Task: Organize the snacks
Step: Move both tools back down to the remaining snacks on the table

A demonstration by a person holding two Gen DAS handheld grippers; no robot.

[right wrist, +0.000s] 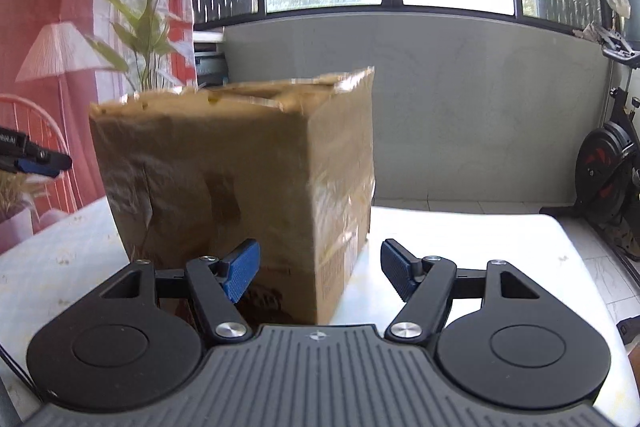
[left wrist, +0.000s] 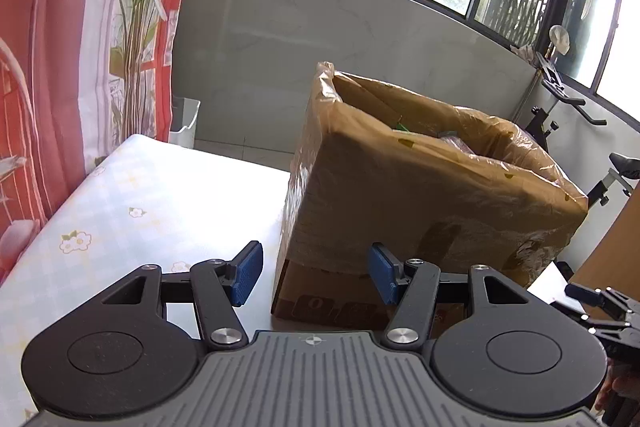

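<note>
A tall cardboard box (left wrist: 420, 195) wrapped in clear film stands open-topped on the table, lined with crinkled plastic. A bit of green packaging (left wrist: 400, 126) shows inside; the rest of its contents are hidden. My left gripper (left wrist: 314, 267) is open and empty, close to the box's near left corner. In the right wrist view, which is slightly blurred, the same box (right wrist: 224, 167) fills the left centre. My right gripper (right wrist: 320, 267) is open and empty in front of its near right corner. Each gripper shows at the edge of the other view: left gripper (right wrist: 36, 159), right gripper (left wrist: 600, 303).
The table (left wrist: 120, 211) has a pale checked cloth with small flowers. A white bin (left wrist: 184, 123) stands behind it by a red-printed curtain (left wrist: 48, 67). An exercise bike (right wrist: 608, 179) is at the right, and a wooden panel (left wrist: 616, 247) lies right of the box.
</note>
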